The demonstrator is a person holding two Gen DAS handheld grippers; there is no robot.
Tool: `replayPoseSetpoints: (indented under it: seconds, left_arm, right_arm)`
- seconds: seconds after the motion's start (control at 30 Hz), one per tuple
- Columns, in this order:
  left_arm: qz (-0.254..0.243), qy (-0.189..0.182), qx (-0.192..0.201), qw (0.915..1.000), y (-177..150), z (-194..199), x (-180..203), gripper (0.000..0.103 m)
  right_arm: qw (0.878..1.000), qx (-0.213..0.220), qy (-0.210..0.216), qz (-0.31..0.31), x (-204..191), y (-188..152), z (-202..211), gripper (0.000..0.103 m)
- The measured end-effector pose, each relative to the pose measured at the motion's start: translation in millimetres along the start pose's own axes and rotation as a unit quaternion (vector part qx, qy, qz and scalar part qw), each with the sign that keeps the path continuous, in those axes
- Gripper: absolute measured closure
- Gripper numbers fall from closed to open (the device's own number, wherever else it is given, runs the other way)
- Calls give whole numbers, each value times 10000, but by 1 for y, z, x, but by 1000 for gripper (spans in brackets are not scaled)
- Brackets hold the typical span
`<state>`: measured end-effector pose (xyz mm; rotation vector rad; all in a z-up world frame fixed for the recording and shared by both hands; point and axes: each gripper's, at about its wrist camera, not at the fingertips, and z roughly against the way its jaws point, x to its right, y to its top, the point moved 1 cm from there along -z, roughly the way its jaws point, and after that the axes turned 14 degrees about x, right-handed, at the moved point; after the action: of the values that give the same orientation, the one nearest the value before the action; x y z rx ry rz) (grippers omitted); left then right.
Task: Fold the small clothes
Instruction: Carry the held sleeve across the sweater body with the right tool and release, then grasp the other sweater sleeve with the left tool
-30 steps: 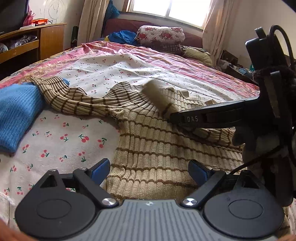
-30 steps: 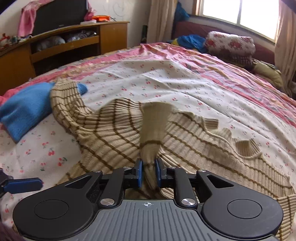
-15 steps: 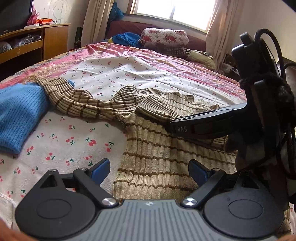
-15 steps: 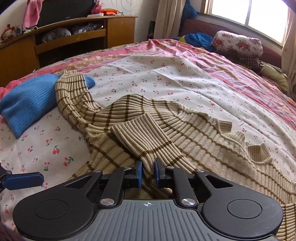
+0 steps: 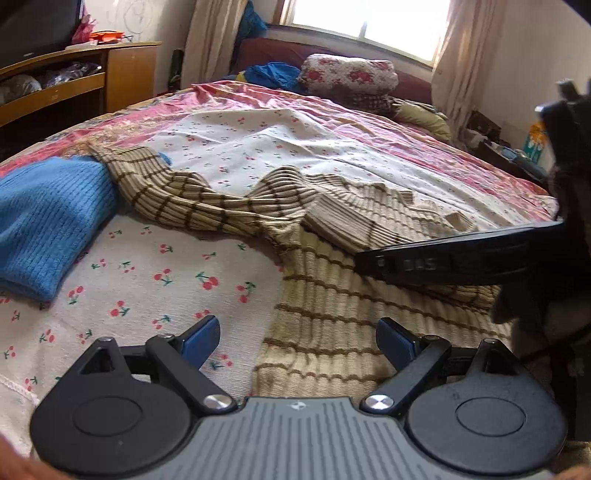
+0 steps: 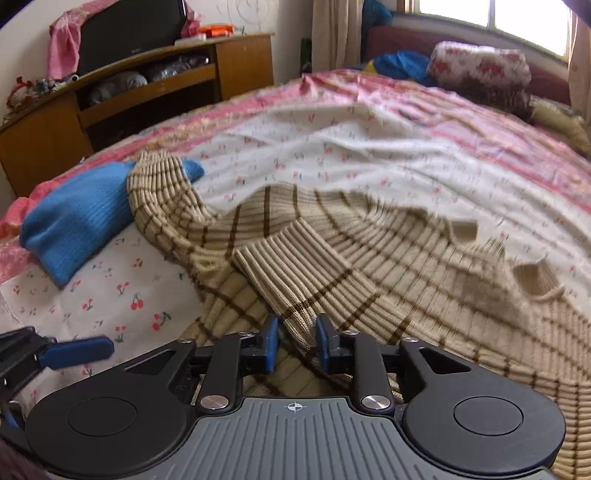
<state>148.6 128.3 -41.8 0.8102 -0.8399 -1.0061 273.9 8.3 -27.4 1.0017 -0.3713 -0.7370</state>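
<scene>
Sweater sleeve being released after fold

Sweater (image 6: pixel 388 266) is being laid flat on the bed (image 6: pixel 332 147). Folded sleeve (image 6: pixel 291 258) is being let go: right gripper (image 6: pixel 294 341) jaws are opening, fabric between them. Left gripper (image 5: pixel 295 338) is being held wide open, empty. Far sleeve, draped over the blue knit (image 6: pixel 74 218), likely needs folding next.

Beige striped sweater (image 6: pixel 369 266) spread on bed; sleeve folded inward

Both wrist cameras sit low over the bed (image 5: pixel 258 147), tilted down, facing the window (image 6: pixel 517 22). Left view close above the striped sweater (image 5: pixel 332 314) hem, right tool (image 5: pixel 461 266) crossing its right side. Both views share the sweater and the blue knit (image 6: pixel 74 218).
</scene>
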Motion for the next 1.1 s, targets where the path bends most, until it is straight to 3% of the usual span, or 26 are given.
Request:
replayPoseSetpoints:
  seconds: [0.13, 0.27, 0.43, 0.67, 0.9, 1.1]
  left_arm:
    - [85, 137, 38, 9999, 1, -2, -7, 6]
    - [36, 287, 40, 9996, 0, -2, -10, 6]
    - [-123, 457, 104, 9988, 1, 5, -9, 6]
    - [-296, 712, 214, 9968, 12, 27, -10, 6]
    - [-121, 970, 358, 9946, 41, 31, -33, 7]
    - [-249, 1369, 518, 9889, 71, 12, -63, 7]
  right_arm:
    - [9994, 217, 47, -264, 4, 2, 11, 78]
    - [9994, 30, 51, -342, 5, -5, 7, 78]
    - [9978, 331, 134, -558, 5, -3, 28, 78]
    - [9972, 371, 20, -655, 1, -7, 43, 78]
    - [9955, 455, -130, -823, 10, -25, 74, 78]
    - [9938, 439, -203, -1000, 18, -38, 74, 78]
